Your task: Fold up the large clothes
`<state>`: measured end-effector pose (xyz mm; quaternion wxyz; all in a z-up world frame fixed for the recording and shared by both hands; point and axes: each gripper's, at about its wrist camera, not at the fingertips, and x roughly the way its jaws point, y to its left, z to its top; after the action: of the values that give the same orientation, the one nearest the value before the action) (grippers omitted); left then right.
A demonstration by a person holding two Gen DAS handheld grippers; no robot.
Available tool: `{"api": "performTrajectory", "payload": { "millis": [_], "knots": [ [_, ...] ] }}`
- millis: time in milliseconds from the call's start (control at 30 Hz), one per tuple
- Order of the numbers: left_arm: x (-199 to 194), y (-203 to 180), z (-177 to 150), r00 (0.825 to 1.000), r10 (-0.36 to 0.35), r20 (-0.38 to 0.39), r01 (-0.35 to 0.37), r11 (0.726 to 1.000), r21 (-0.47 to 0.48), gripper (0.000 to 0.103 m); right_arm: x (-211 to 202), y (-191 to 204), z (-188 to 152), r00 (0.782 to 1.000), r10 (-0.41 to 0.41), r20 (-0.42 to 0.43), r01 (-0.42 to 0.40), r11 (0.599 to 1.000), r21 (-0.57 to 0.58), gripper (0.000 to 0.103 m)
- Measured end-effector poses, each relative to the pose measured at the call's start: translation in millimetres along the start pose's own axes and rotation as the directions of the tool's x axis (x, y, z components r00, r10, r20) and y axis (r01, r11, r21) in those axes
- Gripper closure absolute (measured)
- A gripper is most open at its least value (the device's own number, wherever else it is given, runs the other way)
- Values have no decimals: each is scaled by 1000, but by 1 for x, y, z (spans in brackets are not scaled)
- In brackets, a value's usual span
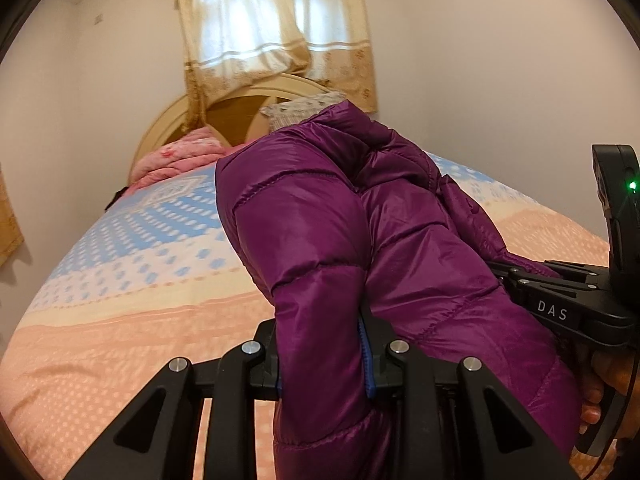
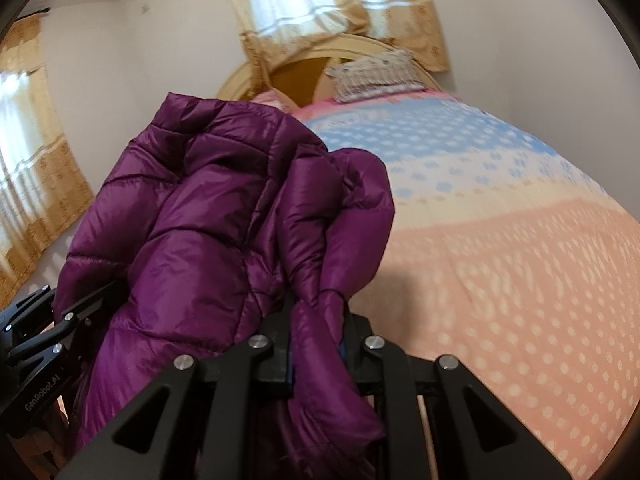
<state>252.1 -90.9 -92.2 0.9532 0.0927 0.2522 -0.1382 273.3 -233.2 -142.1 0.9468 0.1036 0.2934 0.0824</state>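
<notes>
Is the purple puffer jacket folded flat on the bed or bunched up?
Bunched up: the purple puffer jacket hangs crumpled between the left gripper and right gripper, both shut on it.

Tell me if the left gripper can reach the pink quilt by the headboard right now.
Probably not: the left gripper is shut on the purple jacket, which bulks between it and the pink quilt at the bed's far end.

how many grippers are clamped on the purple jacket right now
2. The left gripper pinches a quilted fold of the purple jacket at its near edge; the right gripper clamps another bunched fold, to the right of the left one. No others are visible.
</notes>
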Motion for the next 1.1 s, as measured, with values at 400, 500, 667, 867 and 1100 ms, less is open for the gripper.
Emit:
{"api": "performTrajectory", "payload": {
  "millis": [400, 500, 667, 867, 1100],
  "knots": [
    [-10, 75, -9, 997, 81, -5, -81, 990, -114, 80, 31, 64, 17, 997, 79, -22, -81, 989, -125, 86],
    [-11, 90, -11, 995, 98, -8, -99, 986, -132, 80, 45, 73, 24, 995, 95, -32, -98, 986, -138, 86],
    [-20, 111, -19, 991, 133, -10, -133, 979, -156, 81, 57, 93, 28, 990, 128, -52, -135, 977, -166, 86],
    [-22, 133, -32, 985, 172, -30, -175, 966, -188, 81, 75, 117, 27, 984, 157, -85, -172, 964, -203, 86],
    [-17, 156, -48, 979, 193, -63, -203, 952, -228, 81, 96, 136, 23, 979, 155, -134, -183, 955, -231, 86]
  ]
}}
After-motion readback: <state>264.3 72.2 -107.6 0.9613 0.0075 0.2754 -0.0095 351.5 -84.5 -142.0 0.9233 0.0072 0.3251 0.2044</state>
